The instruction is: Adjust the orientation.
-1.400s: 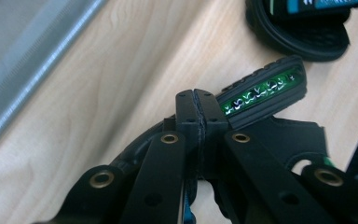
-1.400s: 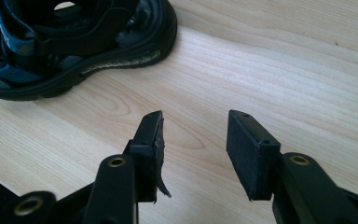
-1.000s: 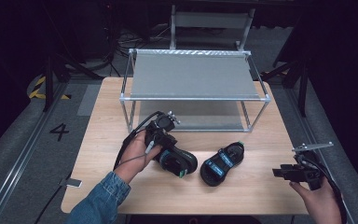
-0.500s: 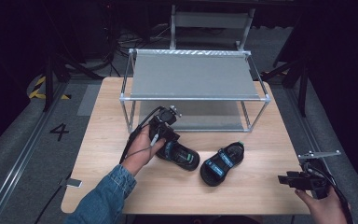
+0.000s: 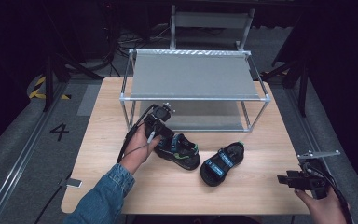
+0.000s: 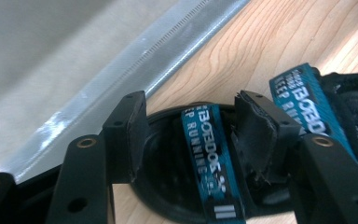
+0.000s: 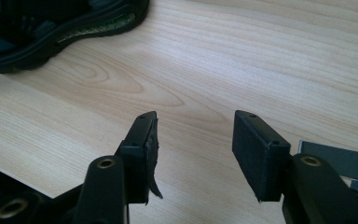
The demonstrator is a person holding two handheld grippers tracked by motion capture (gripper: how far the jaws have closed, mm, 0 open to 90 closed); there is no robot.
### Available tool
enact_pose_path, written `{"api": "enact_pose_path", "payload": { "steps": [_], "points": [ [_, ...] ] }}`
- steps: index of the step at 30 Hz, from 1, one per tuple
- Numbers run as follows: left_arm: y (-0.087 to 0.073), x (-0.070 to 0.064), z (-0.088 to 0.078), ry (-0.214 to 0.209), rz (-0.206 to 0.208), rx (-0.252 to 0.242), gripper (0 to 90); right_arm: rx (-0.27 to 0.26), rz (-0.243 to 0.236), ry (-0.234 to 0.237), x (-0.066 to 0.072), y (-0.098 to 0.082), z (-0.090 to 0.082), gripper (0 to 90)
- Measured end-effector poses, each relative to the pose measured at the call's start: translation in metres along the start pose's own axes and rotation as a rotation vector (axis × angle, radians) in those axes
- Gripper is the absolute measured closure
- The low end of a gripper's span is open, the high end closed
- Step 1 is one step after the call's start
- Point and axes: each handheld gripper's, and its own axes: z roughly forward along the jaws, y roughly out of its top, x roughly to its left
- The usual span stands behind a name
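Left gripper (image 5: 164, 132): jaws apart, straddling the heel strap (image 6: 208, 158) of the left sandal (image 5: 179, 150); not clamped, gaps show on both sides of the strap.
Left sandal: flat on the bench (image 5: 242, 191), just in front of the rack (image 5: 193, 77), heel toward the left hand (image 5: 137, 150).
Right sandal (image 5: 222, 163): beside the first, near mid-bench, untouched.
Right gripper (image 5: 284, 179): jaws apart and empty, low over the bench's front right corner, well apart from both sandals.

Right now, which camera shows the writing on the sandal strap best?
The left gripper view: the teal strap sits close between the jaws, lettering readable. The high view shows that sandal small, writing illegible; the right gripper view catches a sandal's sole edge.
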Motion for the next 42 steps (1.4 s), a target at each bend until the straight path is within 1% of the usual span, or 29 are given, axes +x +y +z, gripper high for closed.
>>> {"api": "enact_pose_path", "payload": {
  "steps": [1,2,4,6,7,9,10,11,12,14,16,17,18,19,21,22,23,24,25,26,27,28,29,31,35,37,38,39,42],
  "points": [
    [-0.001,-0.005,-0.007,0.026,0.003,-0.004,44.8,0.000,0.000,0.003,0.000,0.001,0.000,50.4],
    [-0.002,-0.009,-0.014,0.046,0.016,-0.007,45.2,-0.003,0.000,0.005,0.001,0.003,0.000,50.4],
    [-0.002,-0.017,-0.029,0.061,0.033,-0.028,45.9,-0.004,-0.005,0.007,0.002,0.006,0.002,50.4],
    [-0.002,-0.025,-0.039,0.046,0.054,-0.027,45.6,0.000,-0.014,0.011,0.003,0.009,0.005,50.2],
    [-0.001,-0.034,-0.046,0.021,0.076,-0.027,45.2,0.002,-0.021,0.012,0.004,0.010,0.006,50.2],
    [0.000,-0.042,-0.051,-0.007,0.091,-0.027,43.6,0.002,-0.034,0.018,0.007,0.014,0.009,50.0],
    [0.000,-0.042,-0.051,-0.007,0.091,-0.027,43.5,0.003,-0.038,0.021,0.007,0.015,0.009,49.9],
    [0.004,-0.055,-0.054,-0.048,0.116,-0.034,43.4,0.005,-0.039,0.023,0.009,0.016,0.009,49.9],
    [0.006,-0.061,-0.054,-0.058,0.123,-0.038,43.4,0.002,-0.045,0.025,0.009,0.017,0.009,49.9],
    [0.012,-0.070,-0.050,-0.087,0.137,-0.027,43.6,0.000,-0.049,0.027,0.011,0.018,0.009,49.9],
    [0.017,-0.080,-0.042,-0.109,0.146,-0.018,44.8,-0.003,-0.053,0.031,0.012,0.019,0.009,50.0],
    [0.017,-0.080,-0.042,-0.109,0.146,-0.018,46.4,-0.003,-0.053,0.031,0.012,0.019,0.009,50.0],
    [0.020,-0.086,-0.036,-0.123,0.157,0.002,46.4,-0.003,-0.057,0.030,0.012,0.020,0.008,50.0],
    [0.022,-0.092,-0.030,-0.136,0.168,0.020,51.0,-0.005,-0.061,0.030,0.012,0.020,0.008,50.1],
    [0.025,-0.100,-0.021,-0.131,0.179,0.051,56.3,-0.010,-0.058,0.036,0.012,0.020,0.007,50.1],
    [0.027,-0.103,-0.017,-0.123,0.175,0.063,59.5,-0.011,-0.058,0.040,0.011,0.021,0.007,50.1],
    [0.028,-0.104,-0.014,-0.113,0.172,0.070,61.8,-0.012,-0.057,0.046,0.011,0.021,0.008,50.2],
    [0.029,-0.103,-0.012,-0.116,0.168,0.076,65.4,-0.013,-0.058,0.048,0.011,0.021,0.008,50.2],
    [0.029,-0.103,-0.012,-0.116,0.168,0.076,73.6,-0.013,-0.058,0.048,0.011,0.021,0.008,50.2],
    [0.028,-0.102,-0.012,-0.132,0.164,0.072,73.6,-0.012,-0.062,0.049,0.011,0.022,0.008,50.3],
    [0.027,-0.102,-0.012,-0.143,0.166,0.064,78.9,-0.013,-0.065,0.051,0.011,0.022,0.008,50.4],
    [0.027,-0.102,-0.014,-0.140,0.171,0.066,83.4,-0.014,-0.067,0.051,0.011,0.023,0.008,50.5],
    [0.025,-0.103,-0.016,-0.136,0.174,0.062,84.9,-0.015,-0.067,0.053,0.011,0.023,0.008,50.6],
    [0.023,-0.103,-0.020,-0.134,0.177,0.066,85.8,-0.016,-0.069,0.055,0.011,0.024,0.008,50.8],
    [0.010,-0.101,-0.035,-0.146,0.191,0.079,85.9,-0.019,-0.070,0.056,0.012,0.025,0.007,50.9],
    [-0.001,-0.099,-0.045,-0.147,0.200,0.080,85.9,-0.022,-0.072,0.056,0.012,0.026,0.007,51.0],
    [-0.001,-0.099,-0.045,-0.147,0.200,0.080,85.8,-0.022,-0.072,0.056,0.012,0.026,0.007,51.0],
    [-0.009,-0.098,-0.051,-0.144,0.203,0.082,85.8,-0.022,-0.069,0.057,0.012,0.027,0.006,51.0],
    [-0.023,-0.097,-0.058,-0.144,0.207,0.105,85.7,-0.021,-0.073,0.060,0.013,0.029,0.008,51.0]
  ]
}}
